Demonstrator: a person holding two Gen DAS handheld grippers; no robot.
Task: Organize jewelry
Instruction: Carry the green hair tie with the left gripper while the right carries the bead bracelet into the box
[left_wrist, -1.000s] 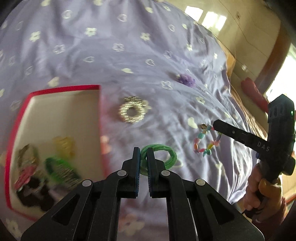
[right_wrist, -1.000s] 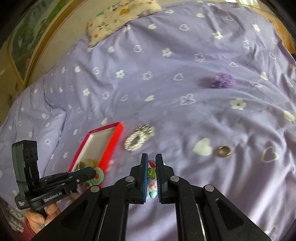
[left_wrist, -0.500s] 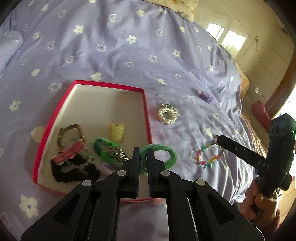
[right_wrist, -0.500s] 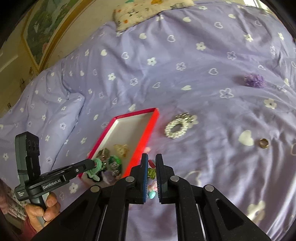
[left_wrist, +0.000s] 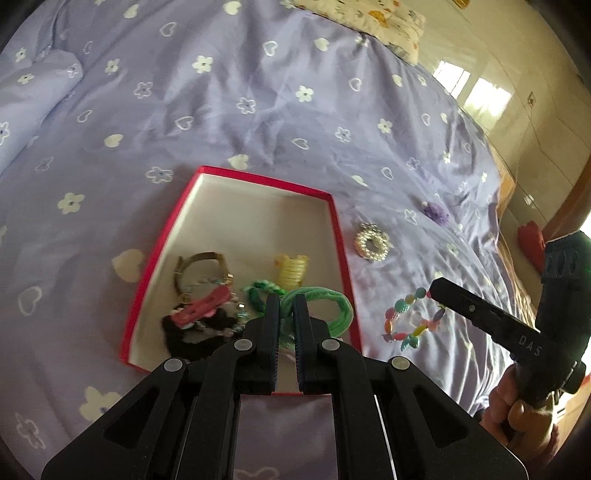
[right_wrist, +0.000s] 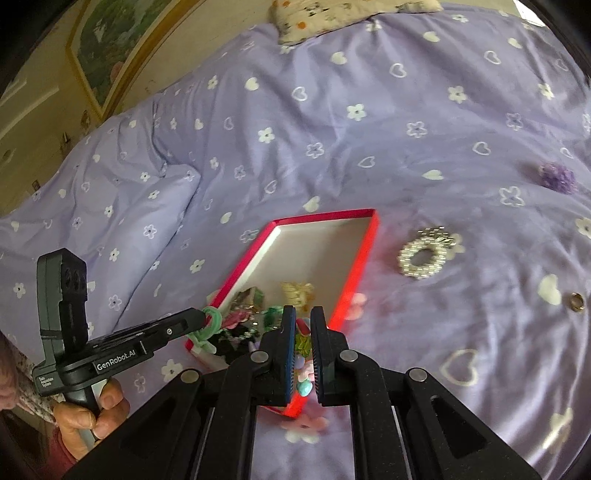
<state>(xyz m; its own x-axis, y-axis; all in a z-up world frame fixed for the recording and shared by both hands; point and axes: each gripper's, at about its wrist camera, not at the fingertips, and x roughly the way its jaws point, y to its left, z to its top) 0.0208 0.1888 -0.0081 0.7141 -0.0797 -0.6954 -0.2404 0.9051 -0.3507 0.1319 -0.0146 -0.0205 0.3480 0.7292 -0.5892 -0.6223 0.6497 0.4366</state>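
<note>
Closest in, my left gripper (left_wrist: 286, 314) was clamped on the green loop (left_wrist: 325, 301), which hung over the near right corner of the box (left_wrist: 338, 236), because that was where it belonged. My right gripper (right_wrist: 303, 332) was pinched just as tight on the bead bracelet (left_wrist: 410, 319); from the left wrist view the bracelet dangled clear of the bed (left_wrist: 258, 110), just outside the box's right wall, so I judged it needed carrying a little further in before letting go. I held both pieces by one edge so they would drop freely.

Inside the box lay a watch (left_wrist: 201, 271), a pink clip (left_wrist: 205, 306), something black and a yellow piece (left_wrist: 291, 271), all crowded at the near end, leaving the far end bare for more.

Beyond the box, on the bed, the pearl ring-shaped piece (right_wrist: 424, 258), a small gold ring (right_wrist: 576, 301) and a purple tuft (right_wrist: 557, 177) lay well apart, not yet collected.
</note>
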